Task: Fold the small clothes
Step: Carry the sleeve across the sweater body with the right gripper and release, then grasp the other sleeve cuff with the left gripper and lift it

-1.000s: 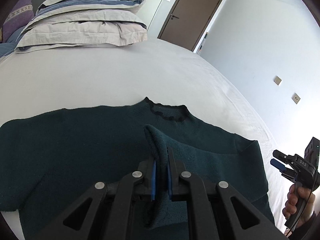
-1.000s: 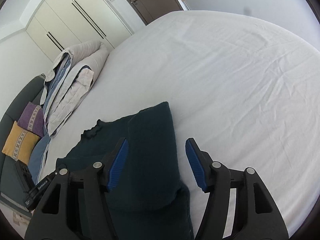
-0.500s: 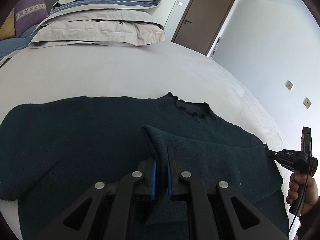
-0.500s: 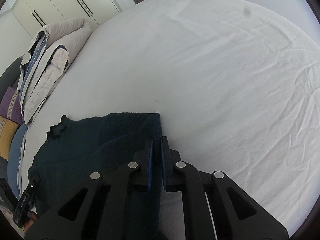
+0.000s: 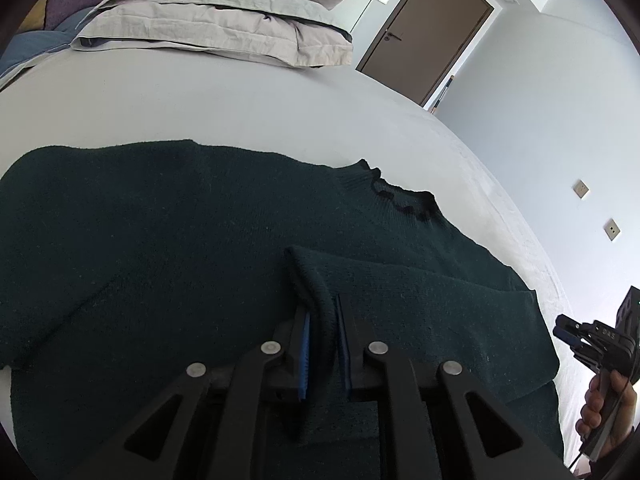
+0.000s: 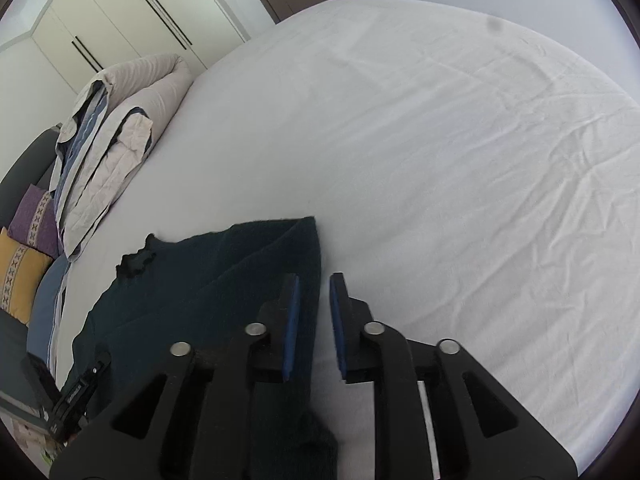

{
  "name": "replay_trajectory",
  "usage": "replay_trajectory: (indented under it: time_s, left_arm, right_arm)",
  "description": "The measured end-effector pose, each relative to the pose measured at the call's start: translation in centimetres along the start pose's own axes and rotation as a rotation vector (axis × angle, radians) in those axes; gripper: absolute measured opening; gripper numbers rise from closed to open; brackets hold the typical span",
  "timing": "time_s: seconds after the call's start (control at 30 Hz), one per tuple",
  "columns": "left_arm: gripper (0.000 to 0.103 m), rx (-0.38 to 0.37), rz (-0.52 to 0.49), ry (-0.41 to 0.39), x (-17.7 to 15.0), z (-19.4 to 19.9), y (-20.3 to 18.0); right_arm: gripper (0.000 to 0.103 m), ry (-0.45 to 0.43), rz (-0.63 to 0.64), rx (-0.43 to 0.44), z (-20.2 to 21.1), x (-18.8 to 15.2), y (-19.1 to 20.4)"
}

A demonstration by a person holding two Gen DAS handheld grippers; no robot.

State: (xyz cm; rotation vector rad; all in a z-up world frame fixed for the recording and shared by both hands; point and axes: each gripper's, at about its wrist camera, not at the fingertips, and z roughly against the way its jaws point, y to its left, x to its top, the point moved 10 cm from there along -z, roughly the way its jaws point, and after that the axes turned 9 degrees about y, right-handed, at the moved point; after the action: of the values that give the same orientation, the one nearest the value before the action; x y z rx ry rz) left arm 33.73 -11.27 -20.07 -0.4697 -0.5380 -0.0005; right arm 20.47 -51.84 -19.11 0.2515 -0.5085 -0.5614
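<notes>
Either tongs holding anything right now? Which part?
Left tongs pinch the dark green sweater by its folded sleeve's cuff end. Right tongs are open, holding nothing.

Dark green knit sweater (image 5: 200, 248) flat on white bed (image 5: 240, 100) — frilled collar, one sleeve folded across body.

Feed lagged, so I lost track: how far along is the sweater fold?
Done: one sleeve is folded across the dark green sweater, which lies flat on the bed. In hand: the left hand-held gripper is shut on the sleeve cuff; the right hand-held gripper is open at the folded edge. Left: the other sleeve and body folds.
</notes>
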Motion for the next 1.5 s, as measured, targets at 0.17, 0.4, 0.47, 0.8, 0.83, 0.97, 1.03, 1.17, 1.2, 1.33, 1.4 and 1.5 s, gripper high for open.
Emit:
replay_trajectory:
  time_s: [0.17, 0.4, 0.47, 0.8, 0.83, 0.97, 1.03, 1.17, 1.2, 1.33, 1.4, 1.5]
  left_arm:
    - [0.014, -0.008, 0.005, 0.004, 0.0, 0.0, 0.0]
    - [0.017, -0.032, 0.019, 0.008, -0.2, 0.1, 0.4]
    - [0.017, -0.054, 0.032, 0.005, -0.2, 0.1, 0.5]
    - [0.043, -0.105, 0.052, 0.042, -0.4, 2.9, 1.1]
    - [0.062, -0.1, 0.058, 0.005, -0.4, 4.8, 1.7]
    - [0.077, -0.116, 0.152, -0.112, -1.4, 12.1, 6.7]
    - [0.077, -0.101, 0.262, -0.136, -2.6, 15.0, 11.6]
    - [0.075, -0.052, 0.531, -0.2, -5.6, 20.2, 22.7]
    - [0.075, -0.043, 0.599, -0.225, -6.4, 21.6, 25.3]
    - [0.075, 0.021, 0.777, -0.328, -8.9, 26.3, 32.9]
    - [0.075, 0.024, 0.812, -0.352, -9.1, 27.2, 35.0]
    - [0.075, -0.012, 0.873, -0.373, -8.6, 27.3, 37.3]
  right_arm:
    - [0.045, 0.087, 0.138, -0.145, -0.8, -4.9, 1.2]
    - [0.013, 0.075, 0.19, -0.236, -1.3, -6.1, 0.3]
    - [0.013, 0.063, 0.17, -0.23, -1.4, -6.3, 0.0]
    - [0.025, -0.013, 0.013, -0.086, 1.2, -5.7, -1.6]
    - [0.029, -0.055, 0.014, -0.102, 2.7, -5.9, -1.2]
    - [0.053, -0.269, 0.096, -0.138, 8.9, -7.8, 2.9]
    - [0.073, -0.362, 0.156, -0.144, 11.3, -9.2, 5.6]
    - [0.083, -0.395, 0.271, -0.079, 12.6, -11.7, 11.8]
    - [0.083, -0.378, 0.287, -0.055, 12.5, -12.3, 13.1]
    - [0.083, -0.321, 0.3, 0.06, 11.8, -14.1, 18.4]
    - [0.083, -0.273, 0.304, 0.113, 11.3, -15.2, 20.6]
    - [0.083, -0.223, 0.306, 0.158, 10.6, -16.7, 23.3]
